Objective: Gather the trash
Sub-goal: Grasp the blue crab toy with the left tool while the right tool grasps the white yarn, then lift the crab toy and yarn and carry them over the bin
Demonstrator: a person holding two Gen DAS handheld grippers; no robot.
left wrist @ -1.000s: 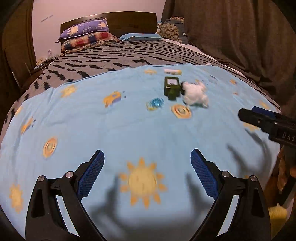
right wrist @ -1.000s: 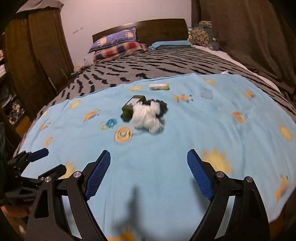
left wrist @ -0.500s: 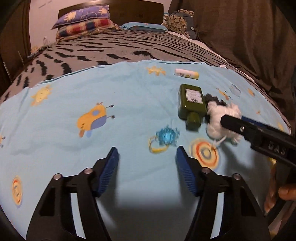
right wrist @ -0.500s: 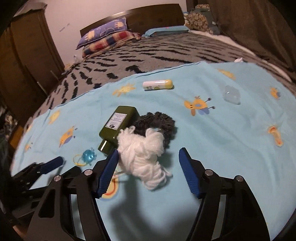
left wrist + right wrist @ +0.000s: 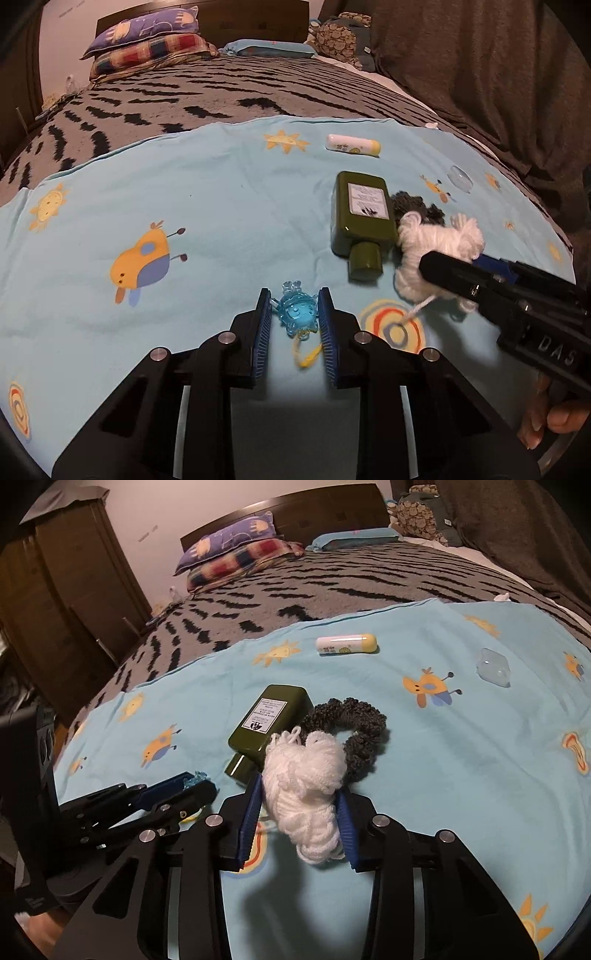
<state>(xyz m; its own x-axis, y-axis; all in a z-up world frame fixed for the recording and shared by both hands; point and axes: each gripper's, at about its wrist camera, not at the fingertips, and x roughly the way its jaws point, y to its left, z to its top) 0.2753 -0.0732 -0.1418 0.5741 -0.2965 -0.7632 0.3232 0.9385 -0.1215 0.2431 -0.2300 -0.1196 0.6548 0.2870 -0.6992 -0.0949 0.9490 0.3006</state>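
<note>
The bed [image 5: 258, 99] fills both views, and over its near half lies a light-blue printed sheet [image 5: 184, 206] — probably spread there as a work surface, so the small litter stands out against it.

In the left wrist view, the green bottle [image 5: 364, 218] lies flat at 1 o'clock from the centre, cap toward the camera. Its white label carries small print that is too fine to read. Tucked against the bottle's far side in the right wrist view is a dark grey scrunchie [image 5: 351, 727], and touching both is the white yarn bundle [image 5: 310, 794]. At 12 o'clock, well apart, rests a white-and-yellow tube [image 5: 347, 645] with tiny pictures on it; at 2 o'clock sits a clear plastic piece [image 5: 493, 666].

The right gripper [image 5: 299, 812] has its 2 blue pads narrowed onto the yarn, squeezing its soft sides while it rests on the sheet; a loose strand trails toward 7 o'clock. On this gripper's body, seen from the left camera, the letters "DAS" are legible.

The left gripper [image 5: 295, 317] is drawn close around the blue plastic charm [image 5: 297, 312], pads touching its flanks; a yellow loop [image 5: 308, 354] hangs from it at 6 o'clock. Both grips look like pick-ups about to lift, 1 item per hand, though no bin is visible.
</note>
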